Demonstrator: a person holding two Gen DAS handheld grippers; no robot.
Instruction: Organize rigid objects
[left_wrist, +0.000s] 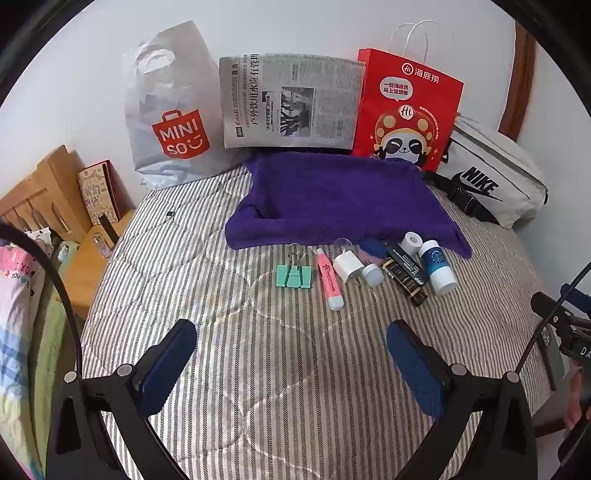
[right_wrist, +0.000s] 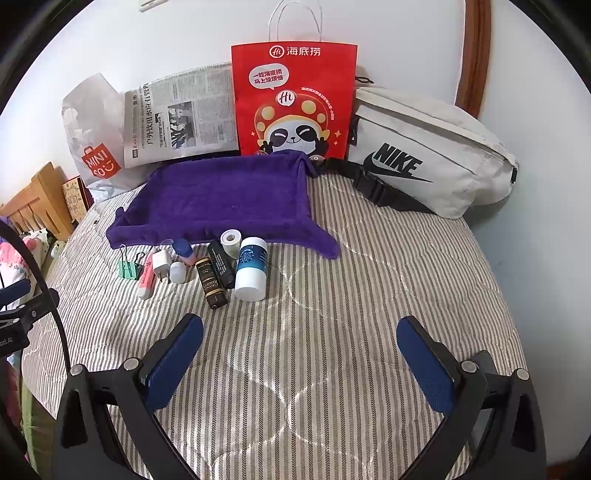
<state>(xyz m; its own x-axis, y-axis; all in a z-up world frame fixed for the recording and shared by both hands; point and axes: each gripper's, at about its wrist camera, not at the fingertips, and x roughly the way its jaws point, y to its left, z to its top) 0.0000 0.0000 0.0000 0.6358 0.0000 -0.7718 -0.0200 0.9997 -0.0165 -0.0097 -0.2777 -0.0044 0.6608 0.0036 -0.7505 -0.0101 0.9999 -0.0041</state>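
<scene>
Small objects lie in a row on the striped bed in front of a purple towel (left_wrist: 343, 199) (right_wrist: 221, 199): a green binder clip (left_wrist: 293, 275) (right_wrist: 129, 267), a pink highlighter (left_wrist: 330, 278) (right_wrist: 144, 281), a white charger plug (left_wrist: 347, 265) (right_wrist: 161, 263), a small white-capped bottle (left_wrist: 370, 273) (right_wrist: 178, 272), black tubes (left_wrist: 404, 275) (right_wrist: 211, 282), a blue-and-white bottle (left_wrist: 437, 266) (right_wrist: 252, 267) and a white tape roll (left_wrist: 412, 242) (right_wrist: 231, 240). My left gripper (left_wrist: 291, 332) is open and empty, short of the row. My right gripper (right_wrist: 299, 328) is open and empty, to the right of the row.
Against the wall stand a Miniso plastic bag (left_wrist: 173, 110), a newspaper (left_wrist: 291, 99), a red paper bag (left_wrist: 406, 107) (right_wrist: 293, 99) and a white Nike waist bag (left_wrist: 491, 177) (right_wrist: 424, 155). A wooden headboard and bedside shelf (left_wrist: 55, 192) stand at the left.
</scene>
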